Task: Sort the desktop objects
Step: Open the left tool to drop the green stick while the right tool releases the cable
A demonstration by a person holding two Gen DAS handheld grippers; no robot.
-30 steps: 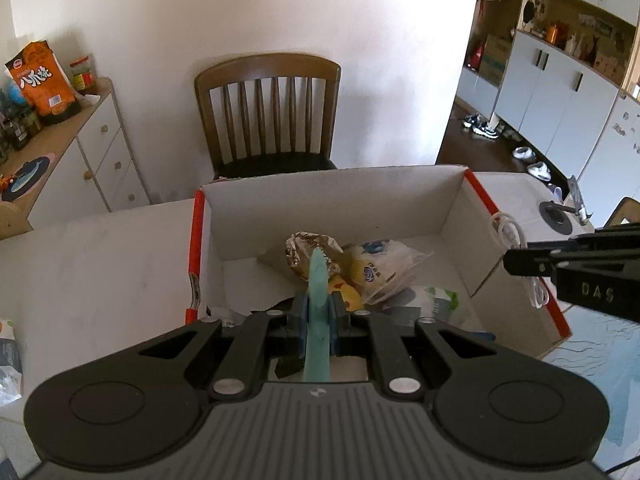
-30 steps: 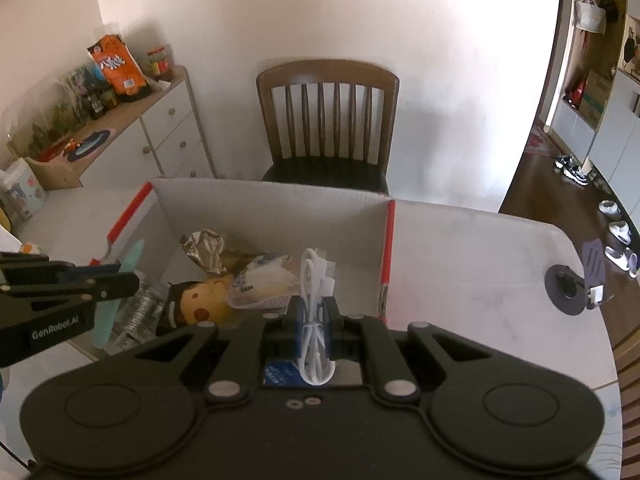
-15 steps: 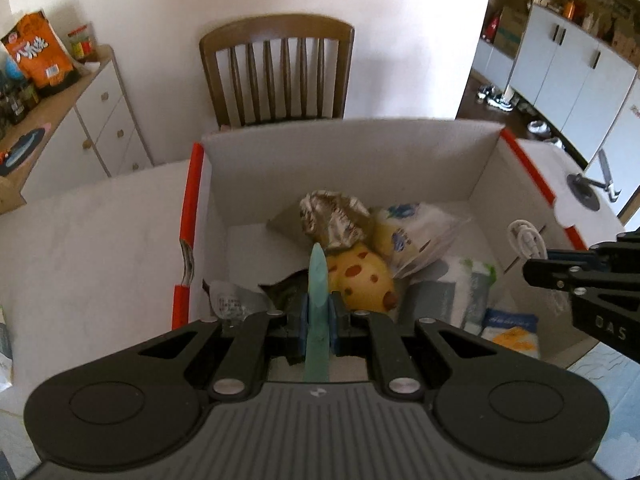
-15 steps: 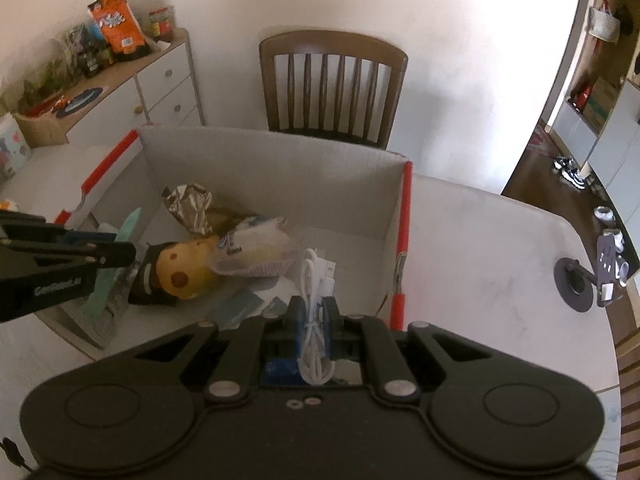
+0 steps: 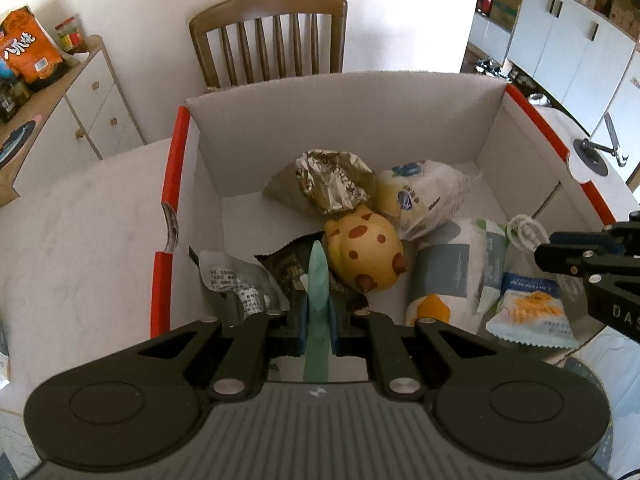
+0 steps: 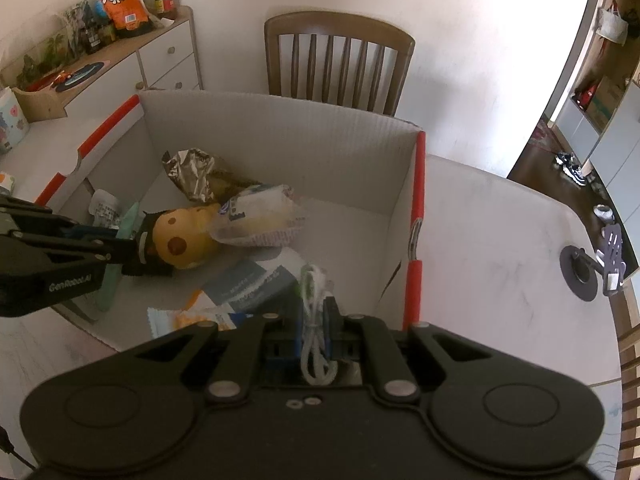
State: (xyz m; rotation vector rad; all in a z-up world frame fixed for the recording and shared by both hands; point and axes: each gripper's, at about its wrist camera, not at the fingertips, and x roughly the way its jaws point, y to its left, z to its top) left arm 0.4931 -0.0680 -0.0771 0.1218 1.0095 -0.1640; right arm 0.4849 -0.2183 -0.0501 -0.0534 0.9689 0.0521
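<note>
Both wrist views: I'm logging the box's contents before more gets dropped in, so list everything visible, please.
White cardboard box with red edges: one, on the white table, open top.
Yellow spotted plush toy: one, box middle.
Crumpled foil snack bag: one, silver-brown, behind the toy.
Clear bag of bread: one, right of the foil bag.
White and grey tissue pack: one, right side of the box.
Small white and orange snack packet: one, near right corner.
Silver printed wrapper: one, near left corner.
Brown wooden chair: one, behind the box.
White drawer cabinet: one, left, with an orange snack bag on top.
Left gripper: shut on a flat teal strip.
Right gripper: shut on a coiled white cable.
</note>
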